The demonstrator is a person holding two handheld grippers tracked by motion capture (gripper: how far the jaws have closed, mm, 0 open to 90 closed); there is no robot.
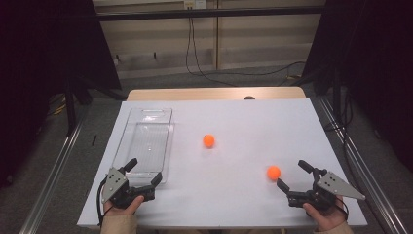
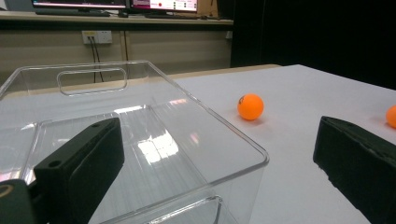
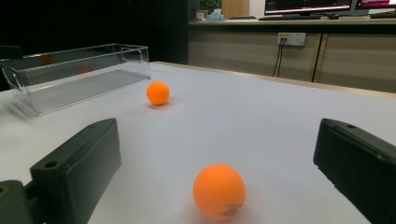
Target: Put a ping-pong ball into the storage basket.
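my right gripper sits at the near right, jaws spread wide with nothing in them, and the near orange ball lies just ahead and left of its fingertips, the closer hand for it by far. my left gripper, equally wide and empty, sits at the clear bin's near end. farther out, mid-table, rests the far orange ball.

Even overhead light brightens the white table, glare streaks the clear tray, dark surrounds, near jaws softly blurred
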